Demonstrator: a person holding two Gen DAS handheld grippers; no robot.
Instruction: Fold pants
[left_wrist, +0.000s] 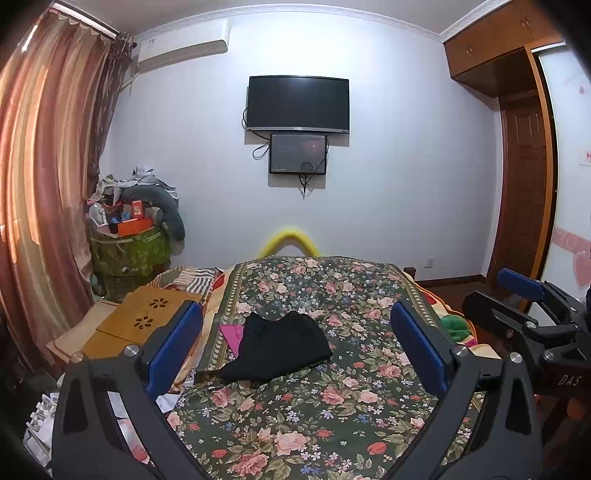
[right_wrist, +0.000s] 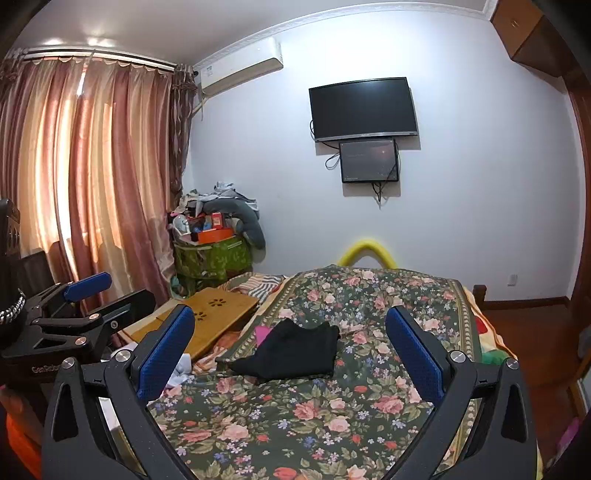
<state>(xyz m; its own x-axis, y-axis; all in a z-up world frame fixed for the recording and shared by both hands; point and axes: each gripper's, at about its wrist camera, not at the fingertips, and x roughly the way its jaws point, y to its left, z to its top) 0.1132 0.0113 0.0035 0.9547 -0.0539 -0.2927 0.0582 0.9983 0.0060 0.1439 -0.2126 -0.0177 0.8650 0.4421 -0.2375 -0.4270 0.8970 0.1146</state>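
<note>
Broadly, from the biggest thing down:

Room: white wall, pink-brown curtains on the window side, an air conditioner high in the corner.
Bed: covered by a dark floral bedspread that fills the lower middle of both views; a yellow curved bar rises at its far end.
Wardrobe: brown wood, along the right edge of the left wrist view.
Television: black, dark screen, mounted on the far wall with a smaller screen directly under it.
Clutter pile: boxes and grey cloth on a green bin, in the corner by the curtains.
Lap table: light wood with flower cut-outs, lying at the bed's left side.
Pants: black, folded into a compact bundle on the bedspread, left of centre, one corner over a pink item.
Left gripper: held above the near bed, blue pads spread wide, nothing between them; the pants lie farther off.
Right gripper: likewise spread wide and empty, held beside the left one, clear of the pants.
</note>
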